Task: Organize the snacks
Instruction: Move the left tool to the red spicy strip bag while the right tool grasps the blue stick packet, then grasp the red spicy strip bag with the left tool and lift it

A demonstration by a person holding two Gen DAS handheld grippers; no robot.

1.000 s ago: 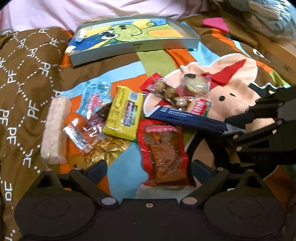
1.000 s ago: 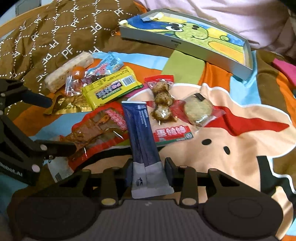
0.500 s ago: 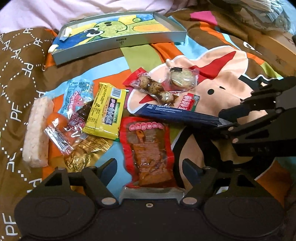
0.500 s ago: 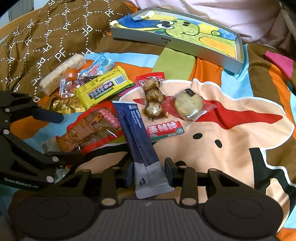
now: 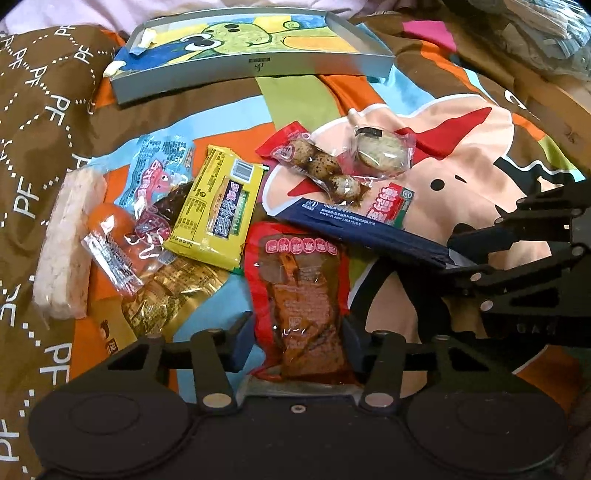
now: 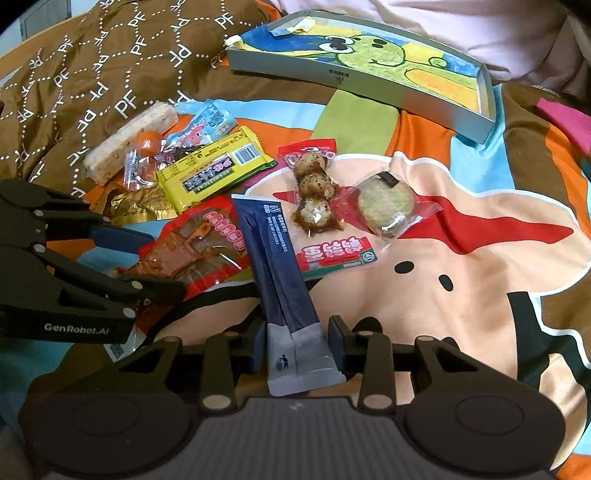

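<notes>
White "PF" letters repeat across the brown quilted blanket (image 6: 92, 74). "GenRobot.AI" stands in pale print on the black left gripper (image 6: 122, 266). The grey end of the navy foil stick pack (image 6: 284, 280) bears a litter-bin sign. The yellow snack packet (image 6: 214, 170) carries a barcode.

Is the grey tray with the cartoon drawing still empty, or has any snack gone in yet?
Empty of snacks: the grey tray shows only its drawing, with bits of tape at one corner.

A home bedroom. A cartoon-printed quilt (image 6: 461, 266) with a brown lettered patch covers a bed, and pale pink bedding (image 6: 480, 29) lies behind. Wrapped snacks (image 6: 221, 173) sit scattered on it.
</notes>
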